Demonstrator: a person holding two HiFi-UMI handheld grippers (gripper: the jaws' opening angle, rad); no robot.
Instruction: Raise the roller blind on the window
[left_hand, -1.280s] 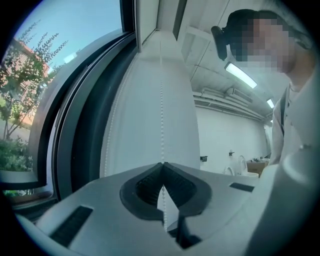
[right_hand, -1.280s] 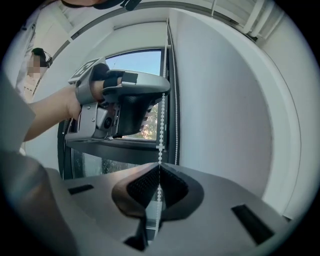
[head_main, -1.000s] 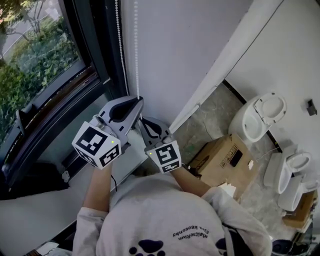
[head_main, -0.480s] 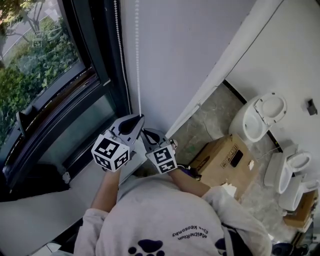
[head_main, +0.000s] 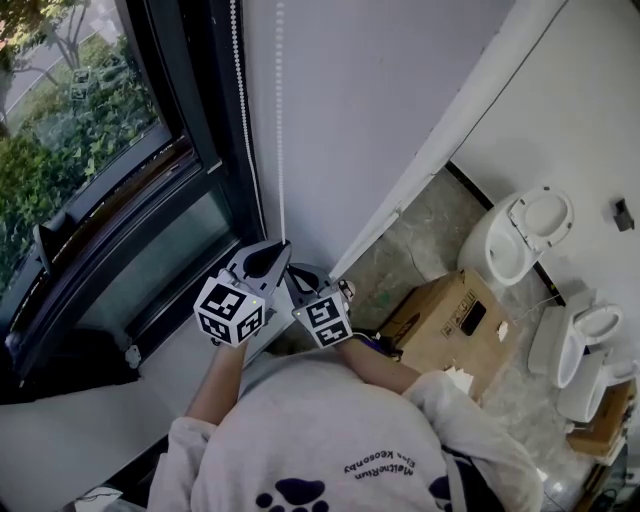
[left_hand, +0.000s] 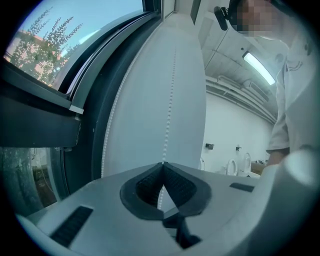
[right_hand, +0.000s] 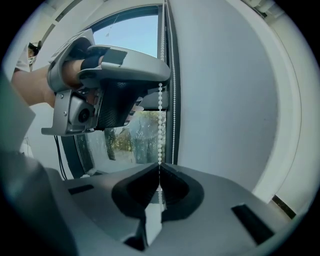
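Note:
A white bead chain (head_main: 280, 120) hangs down the white wall beside the dark window frame (head_main: 215, 130); a second strand (head_main: 240, 90) runs along the frame. My left gripper (head_main: 272, 250) is shut on the chain (left_hand: 172, 90), which enters between its closed pads (left_hand: 150, 185). Just below it, my right gripper (head_main: 300, 278) is shut on the same strand (right_hand: 160, 120), with the left gripper (right_hand: 115, 75) right above it. The blind's fabric is not in view.
The window (head_main: 70, 120) with greenery outside lies to the left, above a pale sill (head_main: 150, 370). To the right on the floor stand a cardboard box (head_main: 450, 320) and white toilets (head_main: 520, 235). A white wall (head_main: 380, 90) runs behind the chain.
The left gripper has come down along the wall with the chain in it, ending close above the right gripper. The right gripper has barely moved.

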